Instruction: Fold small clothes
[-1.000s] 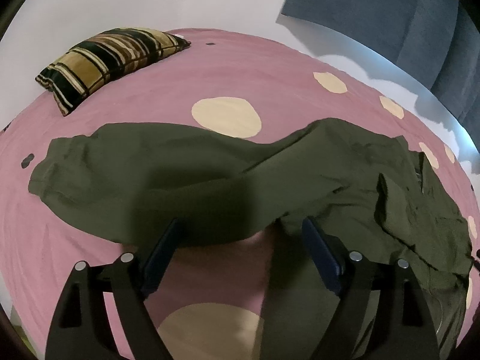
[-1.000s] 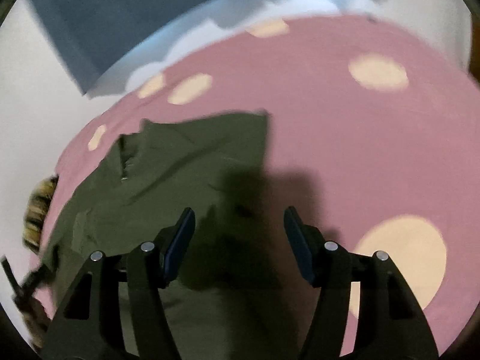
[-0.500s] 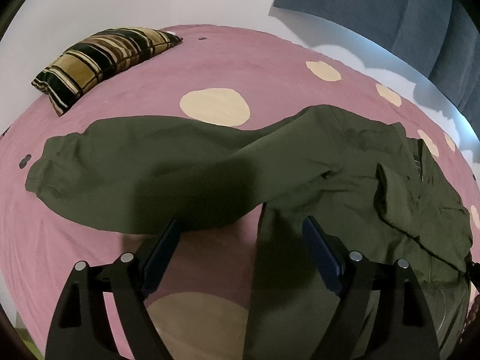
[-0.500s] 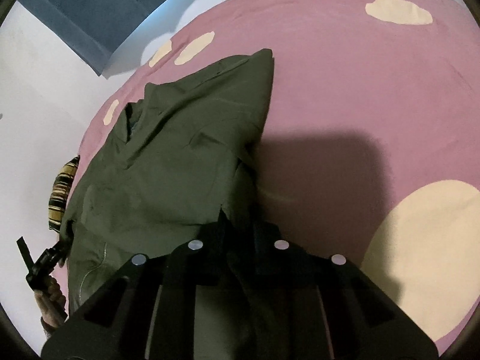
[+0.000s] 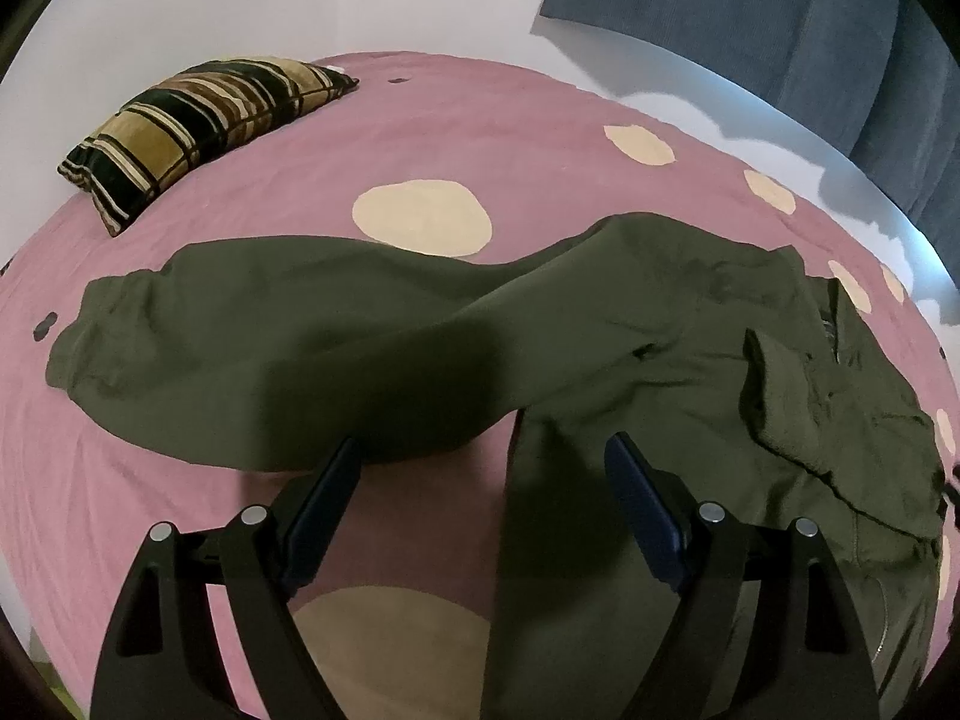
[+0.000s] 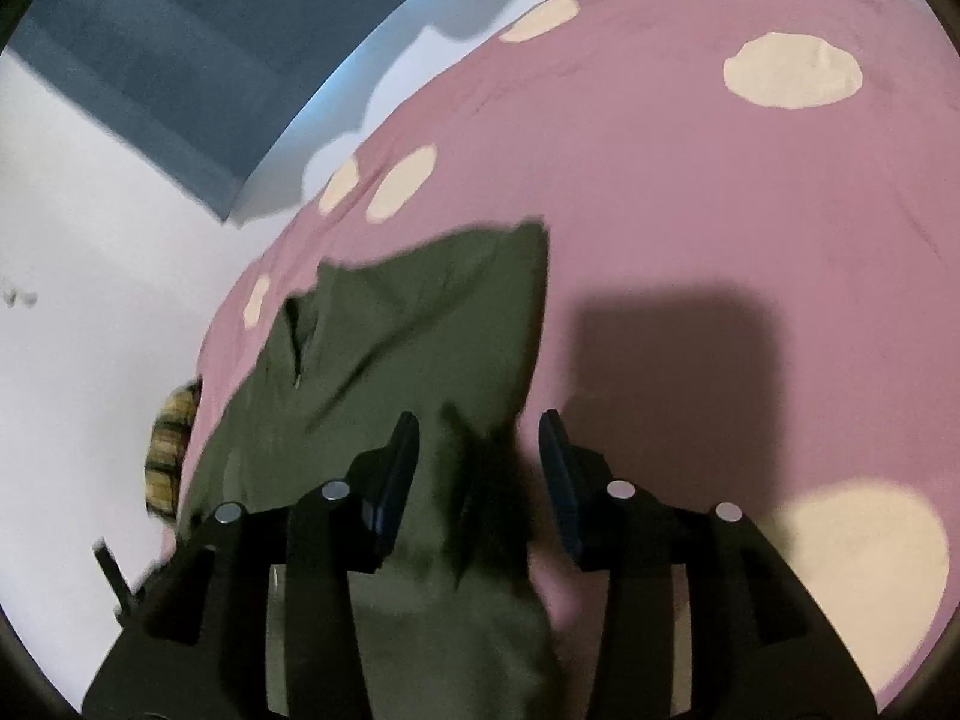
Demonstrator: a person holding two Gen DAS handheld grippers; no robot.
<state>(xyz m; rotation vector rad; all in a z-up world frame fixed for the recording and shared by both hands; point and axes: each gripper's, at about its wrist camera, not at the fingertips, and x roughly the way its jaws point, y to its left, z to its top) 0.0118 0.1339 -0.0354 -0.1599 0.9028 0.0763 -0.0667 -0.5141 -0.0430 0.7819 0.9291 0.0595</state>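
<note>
1. The trousers (image 5: 372, 336) are olive green, a matte woven cloth, lying on the bed (image 5: 480, 120) with soft creases all over.
2. One leg stretches out long to the left in the left wrist view, ending in a gathered, rounded cuff near the bed's left side; the other leg runs down toward the camera, below the right finger of the left tongs (image 5: 480, 468).
3. The waist part at the right is rumpled, with a flap folded up and a zip line showing near the edge.
4. The left tongs stand wide open above the gap between the two legs, holding nothing; their fingers are black with dark blue pads (image 5: 636, 480).
5. The right tongs (image 6: 477, 456) are open too, the pads parted on either side of a raised, dark fold of the trousers (image 6: 420, 330) (the frame is blurred, so whether the pads touch the cloth is hard to say).
6. In that right wrist view the trousers narrow to a squared corner pointing up the bed, with the tongs' blocky shadow lying on the cover just beside it.
7. The bed cover is dusty pink, smooth, with large cream ovals scattered over it.
8. A cushion (image 5: 198, 114) with a black, tan and brown plaid, plump and rectangular, lies at the far left corner of the bed, well apart from the trousers.
9. A blue-grey curtain (image 5: 750, 18) of heavy ribbed cloth hangs against the white wall behind.
</note>
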